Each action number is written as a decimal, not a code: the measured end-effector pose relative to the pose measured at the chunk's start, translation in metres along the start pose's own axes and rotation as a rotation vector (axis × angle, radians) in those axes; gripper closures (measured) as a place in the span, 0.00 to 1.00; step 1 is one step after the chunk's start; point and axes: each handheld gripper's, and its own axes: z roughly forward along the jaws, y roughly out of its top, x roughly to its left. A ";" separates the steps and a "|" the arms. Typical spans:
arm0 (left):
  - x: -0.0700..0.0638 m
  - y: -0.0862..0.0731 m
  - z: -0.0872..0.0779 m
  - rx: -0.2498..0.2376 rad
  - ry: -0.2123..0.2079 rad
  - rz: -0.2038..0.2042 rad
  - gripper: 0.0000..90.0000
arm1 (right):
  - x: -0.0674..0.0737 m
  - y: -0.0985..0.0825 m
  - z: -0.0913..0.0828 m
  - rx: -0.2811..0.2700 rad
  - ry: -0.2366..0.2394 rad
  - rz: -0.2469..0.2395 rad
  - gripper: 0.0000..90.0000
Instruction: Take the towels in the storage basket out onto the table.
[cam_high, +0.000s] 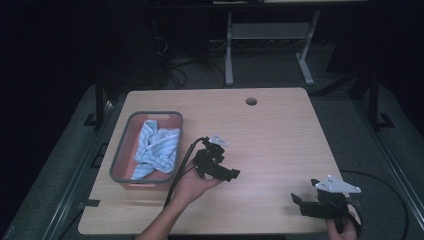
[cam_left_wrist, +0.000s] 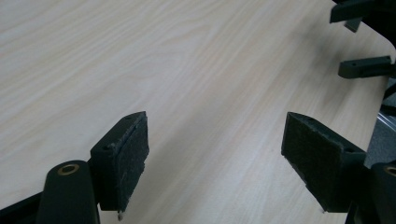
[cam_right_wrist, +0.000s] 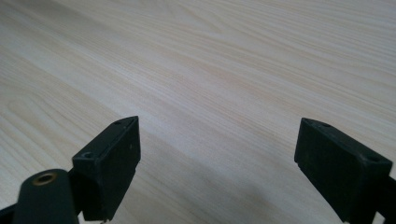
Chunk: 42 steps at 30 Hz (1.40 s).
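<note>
A grey-rimmed bin (cam_high: 120, 150) stands on the left of the wooden table (cam_high: 270, 135), and a crumpled blue-and-white striped cloth (cam_high: 157, 147) lies inside it. A hand holds my left gripper (cam_high: 231, 174) just right of the bin, jaws pointing right over bare wood. In the left gripper view this gripper (cam_left_wrist: 215, 135) is open with nothing between its pads. My right gripper (cam_high: 298, 203) sits near the table's front right corner, pointing left. It is also open (cam_right_wrist: 217, 140) over bare wood. Its two jaws appear far off in the left gripper view (cam_left_wrist: 359, 42).
A round cable hole (cam_high: 251, 101) sits near the table's far edge. White desk legs (cam_high: 229, 50) and cables lie on the dark floor beyond. Bare tabletop stretches between the two grippers and toward the back right.
</note>
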 end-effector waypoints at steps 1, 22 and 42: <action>0.004 0.004 -0.005 0.002 0.007 -0.001 0.25 | 0.000 0.000 0.000 0.000 0.002 0.001 0.15; 0.049 0.019 -0.049 0.027 0.080 -0.067 0.26 | 0.000 0.000 0.001 0.004 0.004 -0.005 0.15; 0.093 -0.003 -0.088 -0.002 0.130 -0.167 0.26 | 0.000 0.001 0.001 0.005 0.006 -0.012 0.15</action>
